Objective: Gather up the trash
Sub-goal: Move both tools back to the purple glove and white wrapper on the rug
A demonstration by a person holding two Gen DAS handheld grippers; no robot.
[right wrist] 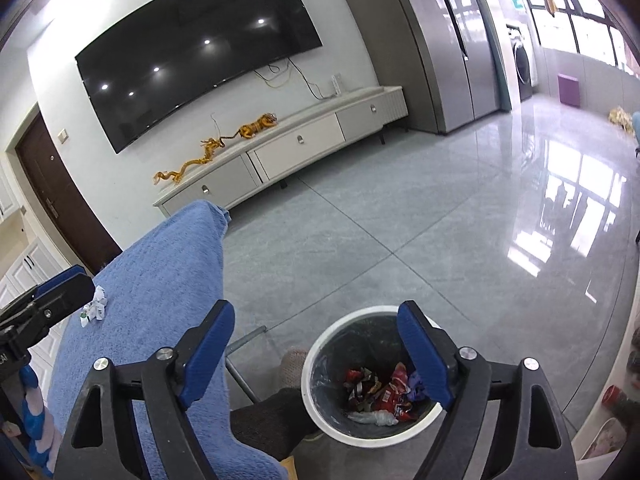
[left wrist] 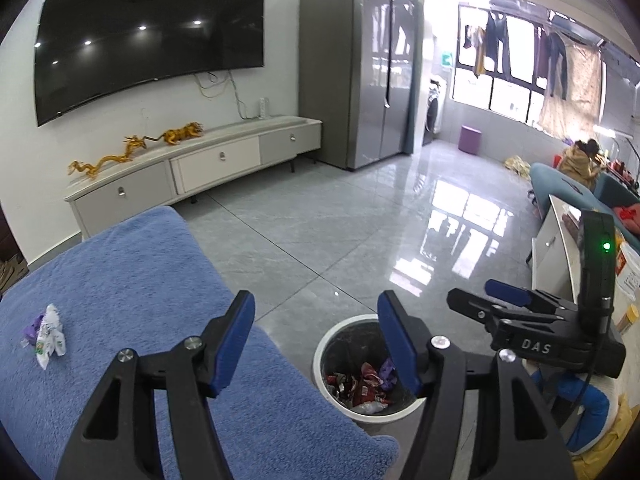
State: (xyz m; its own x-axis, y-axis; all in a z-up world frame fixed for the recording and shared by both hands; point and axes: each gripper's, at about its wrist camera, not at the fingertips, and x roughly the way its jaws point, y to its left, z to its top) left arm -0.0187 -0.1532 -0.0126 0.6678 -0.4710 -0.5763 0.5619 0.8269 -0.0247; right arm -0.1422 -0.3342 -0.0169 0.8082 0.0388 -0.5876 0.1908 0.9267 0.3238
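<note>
**Both grippers empty above the bin, one wrapper left on the towel**

The left gripper [left wrist: 316, 330] has its two blue fingers [left wrist: 236, 338] spread apart, and nothing is between them. Through the gap one sees the grey floor [left wrist: 320, 232] and the edge of the blue towel [left wrist: 132, 280]. Its right finger stands in front of the bin [left wrist: 326, 344], over the rim.

The right gripper [right wrist: 316, 350] is also wide open and holds nothing. In the left wrist view it [left wrist: 480, 300] appears at the right side, near the left gripper but apart from it, and a green light shines on its body. In the right wrist view the left gripper [right wrist: 60, 286] shows at the left edge, over the towel [right wrist: 160, 280].

The bin [right wrist: 316, 354] is round, white outside and grey inside, and it stands on the floor just beside the towel-covered surface. At its bottom lies trash [right wrist: 380, 394]: red and silver wrappers, a purple piece, and a clear crumpled plastic near the front wall.

One crumpled wrapper [left wrist: 48, 336], white with some green print, lies on the towel at the left, well apart from both grippers. A small purple scrap [left wrist: 34, 326] touches it on its left side. In the right wrist view the same wrapper [right wrist: 94, 308] lies near the tip of the left gripper.

Behind, a TV [left wrist: 148, 36] hangs on the wall above a low white cabinet [left wrist: 192, 168] with golden figures [left wrist: 136, 148] on it.
</note>
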